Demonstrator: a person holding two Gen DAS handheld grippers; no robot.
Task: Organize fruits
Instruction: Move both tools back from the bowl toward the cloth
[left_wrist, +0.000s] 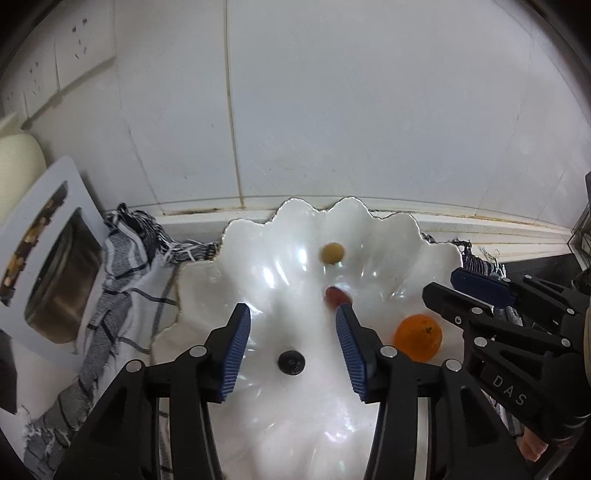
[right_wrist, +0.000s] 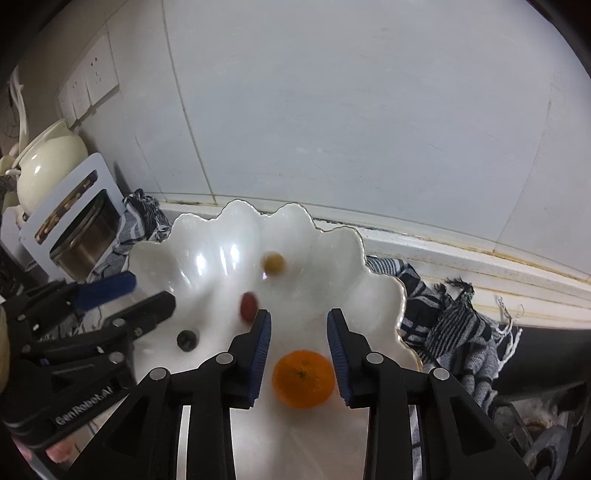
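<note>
A white scalloped shell-shaped dish sits on a striped cloth by the wall. In it lie an orange mandarin, a small dark berry, a red grape and a yellow-green grape. My left gripper is open and empty over the dish, above the dark berry. My right gripper is open over the dish, its pads either side of the mandarin but apart from it.
A black-and-white striped cloth lies under the dish. A white box picturing a steel pot leans at the left, with a cream teapot behind. Tiled wall with sockets stands close behind.
</note>
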